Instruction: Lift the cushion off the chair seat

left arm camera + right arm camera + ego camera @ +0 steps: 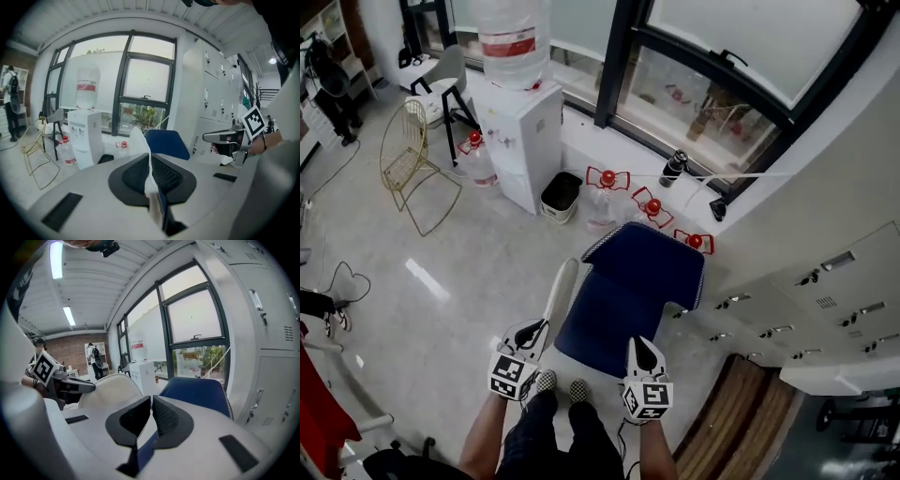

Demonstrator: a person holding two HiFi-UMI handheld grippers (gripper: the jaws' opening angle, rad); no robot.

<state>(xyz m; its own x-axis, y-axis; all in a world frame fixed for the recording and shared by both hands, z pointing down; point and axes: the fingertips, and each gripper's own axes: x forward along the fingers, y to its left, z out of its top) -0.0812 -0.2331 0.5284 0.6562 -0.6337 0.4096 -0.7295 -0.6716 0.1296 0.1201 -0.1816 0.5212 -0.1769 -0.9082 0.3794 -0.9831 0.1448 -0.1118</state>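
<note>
Our left gripper [532,332] and right gripper [645,349] each clamp a near corner of the dark blue rectangular fabric cushion [636,286]. We hold it aloft, long axis pointing away towards the window [722,56]. Open pale floor [441,272] lies left and grey lockers [825,291] stand close right.

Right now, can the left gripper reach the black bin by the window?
Probably not. The left gripper is shut on the cushion, so it is not free, and the bin stands far off, beyond the cushion.
</note>
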